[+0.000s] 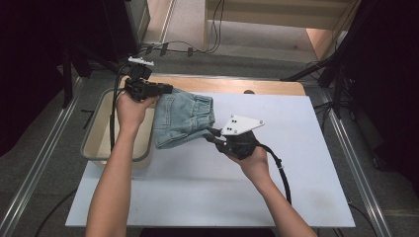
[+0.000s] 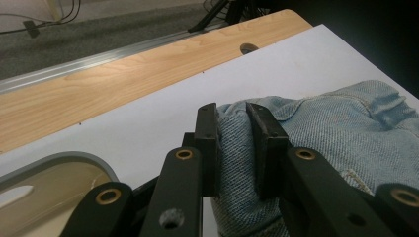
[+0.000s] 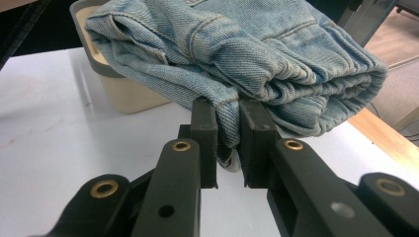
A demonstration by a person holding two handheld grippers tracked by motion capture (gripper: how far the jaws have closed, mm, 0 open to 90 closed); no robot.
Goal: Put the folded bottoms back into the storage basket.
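Overhead, white table (image 1: 296, 163) amid grey carpet (image 1: 49, 163), dark surroundings.

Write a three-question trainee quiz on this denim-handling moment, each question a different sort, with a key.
1. True or false: the left hand-held gripper is shut on the folded jeans.
2. Multiple choice: the beige bin stands at the table's A) left edge, B) right edge, C) centre.
3. Fill in: the right hand-held gripper grips the jeans' ____ fabric.

Key: 1 true; 2 A; 3 denim. In both gripper views the black jaws pinch cloth between them, and the white table lies beneath.
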